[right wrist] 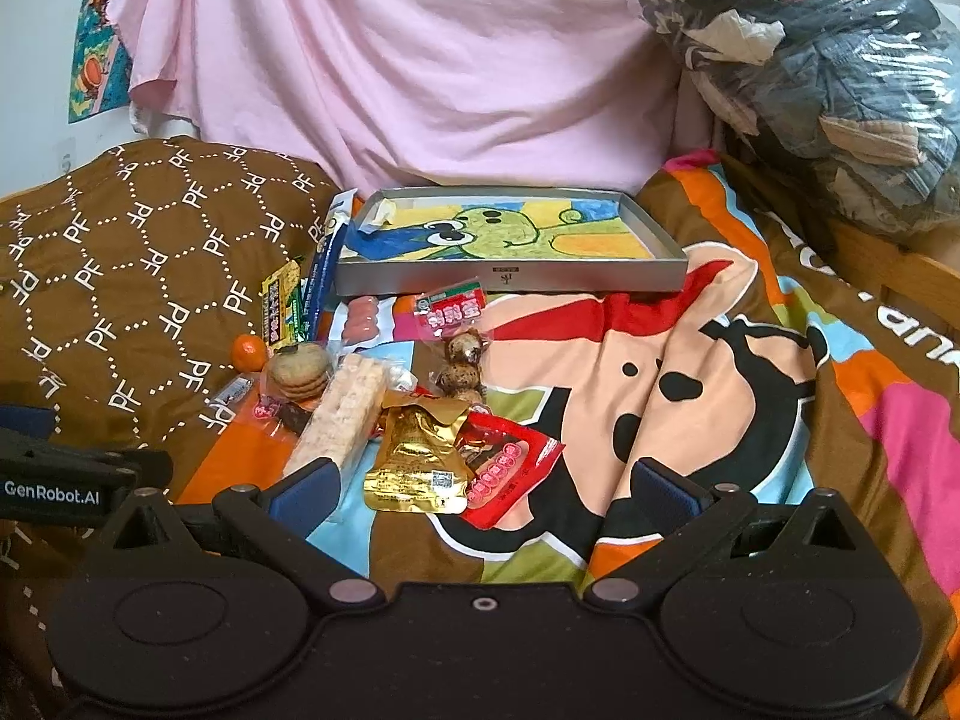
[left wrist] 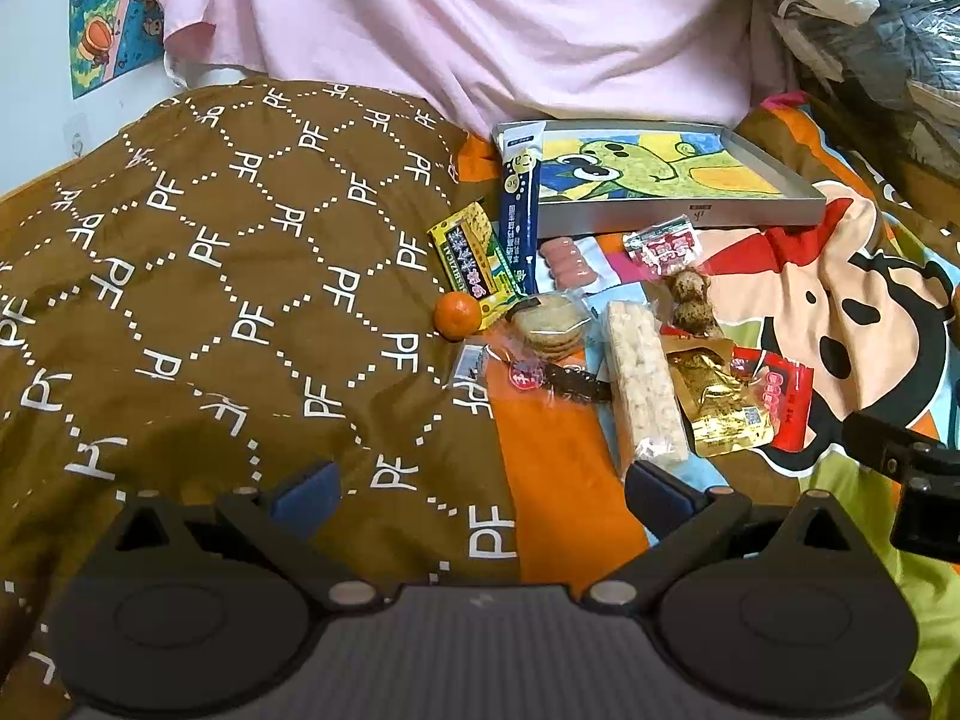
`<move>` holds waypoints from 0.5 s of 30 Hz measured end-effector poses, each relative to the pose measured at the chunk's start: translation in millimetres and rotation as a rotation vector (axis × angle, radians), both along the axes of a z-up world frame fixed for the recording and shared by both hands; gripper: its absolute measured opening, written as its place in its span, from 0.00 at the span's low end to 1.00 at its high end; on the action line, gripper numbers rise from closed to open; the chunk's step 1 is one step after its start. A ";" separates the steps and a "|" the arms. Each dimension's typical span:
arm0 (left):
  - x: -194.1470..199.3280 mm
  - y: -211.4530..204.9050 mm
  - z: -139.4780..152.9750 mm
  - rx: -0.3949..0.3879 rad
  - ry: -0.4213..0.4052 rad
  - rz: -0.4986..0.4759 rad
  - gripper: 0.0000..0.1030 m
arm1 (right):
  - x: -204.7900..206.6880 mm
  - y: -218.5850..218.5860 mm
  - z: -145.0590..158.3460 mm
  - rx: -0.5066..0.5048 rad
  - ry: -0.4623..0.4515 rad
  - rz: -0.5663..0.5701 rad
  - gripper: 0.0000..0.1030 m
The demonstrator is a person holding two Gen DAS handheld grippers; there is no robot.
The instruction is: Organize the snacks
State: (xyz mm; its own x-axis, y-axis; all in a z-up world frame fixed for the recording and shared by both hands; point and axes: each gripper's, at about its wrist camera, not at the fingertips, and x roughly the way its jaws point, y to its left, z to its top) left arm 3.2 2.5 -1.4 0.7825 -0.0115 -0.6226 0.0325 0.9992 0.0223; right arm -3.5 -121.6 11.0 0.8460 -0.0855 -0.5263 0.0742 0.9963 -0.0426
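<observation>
Bright, even daylight, soft shadows, strong fisheye bend w/ dark corners, glare on plastic bag (right wrist: 804,78), slightly soft focus

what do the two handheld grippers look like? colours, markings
Both match: the left gripper and right gripper have matte black bodies, round pivot housings, angular linkage arms with silver rivets, and blue pads on the fingers. In the right wrist view the left unit's side reads "GenRobot.AI" in white. No cables, hands or sleeves in view.
</observation>
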 end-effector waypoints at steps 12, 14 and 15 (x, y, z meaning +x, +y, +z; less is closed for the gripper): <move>23.6 -1.3 8.3 -0.057 0.075 -0.039 1.00 | 11.8 -2.3 1.0 -0.128 -0.022 0.079 0.99; 29.8 -6.1 12.1 -0.060 0.076 -0.060 1.00 | 17.1 -5.7 1.9 -0.119 -0.025 0.085 0.99; 34.1 -9.1 14.3 -0.064 0.072 -0.070 1.00 | 20.4 -6.7 1.5 -0.121 -0.031 0.094 0.99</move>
State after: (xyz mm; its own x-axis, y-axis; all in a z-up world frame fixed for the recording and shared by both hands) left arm 37.3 -6.5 12.8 0.7315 -0.1066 -0.6735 0.1017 0.9937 -0.0468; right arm 17.0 -128.3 12.5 0.8692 -0.0666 -0.4900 -0.0155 0.9867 -0.1616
